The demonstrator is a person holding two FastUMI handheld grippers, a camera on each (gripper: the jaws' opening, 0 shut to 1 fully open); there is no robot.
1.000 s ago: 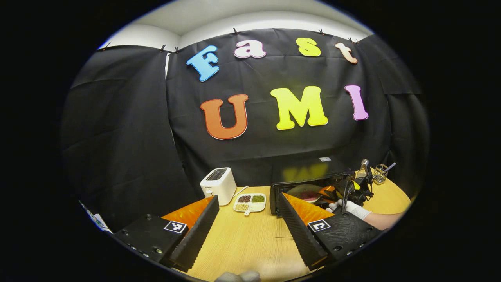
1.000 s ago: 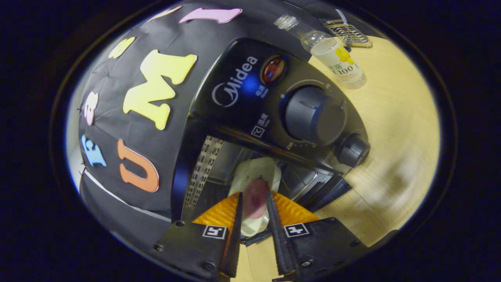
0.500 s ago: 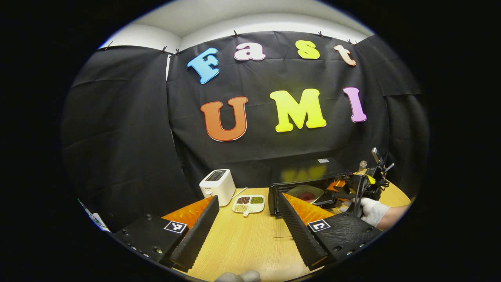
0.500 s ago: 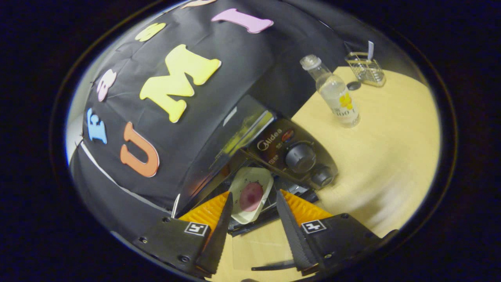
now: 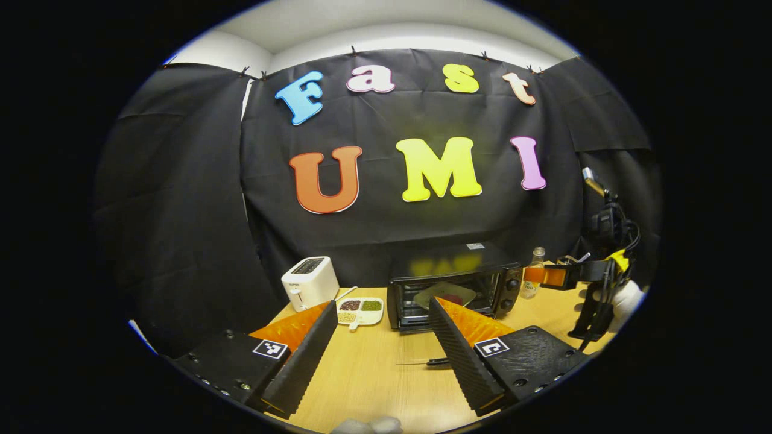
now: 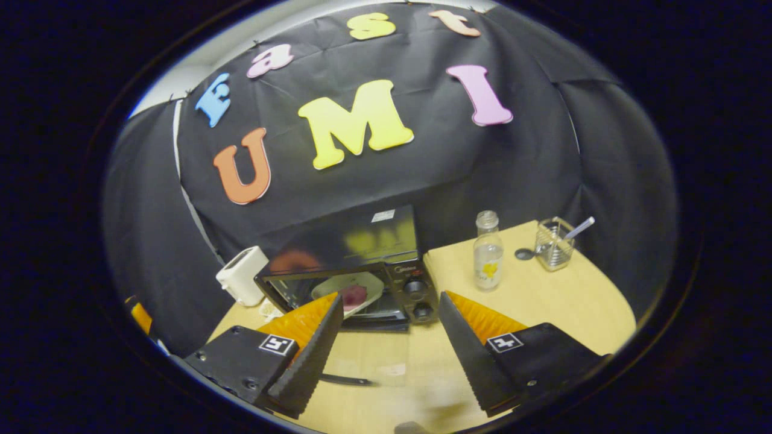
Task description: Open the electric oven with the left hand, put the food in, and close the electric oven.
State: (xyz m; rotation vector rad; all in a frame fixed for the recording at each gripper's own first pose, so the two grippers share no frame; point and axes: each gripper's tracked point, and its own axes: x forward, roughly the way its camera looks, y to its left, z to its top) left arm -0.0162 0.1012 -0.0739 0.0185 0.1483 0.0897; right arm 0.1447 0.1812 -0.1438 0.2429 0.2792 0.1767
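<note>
The black electric oven (image 5: 453,271) stands at the back of the wooden table with its glass door folded down flat; the door's handle (image 5: 422,362) lies near my fingers. Inside it rests a pale plate (image 6: 350,289) carrying a reddish piece of food (image 6: 354,295). My left gripper (image 5: 382,307) hovers open and holds nothing, well in front of the oven. The right gripper (image 6: 391,298) is open too, held back from the oven mouth with nothing between its fingers. In the left gripper view the right gripper (image 5: 543,276) hangs to the right of the oven in a white-gloved hand (image 5: 624,296).
A white toaster (image 5: 304,282) and a divided dish of grains (image 5: 359,307) sit left of the oven. To its right stand a clear bottle (image 6: 487,253) and a wire holder with a spoon (image 6: 553,244). Bare table (image 6: 573,301) stretches in front.
The right gripper let go of the plate, leaving it in the oven, and drew back and up to the right. The left gripper barely shifted.
</note>
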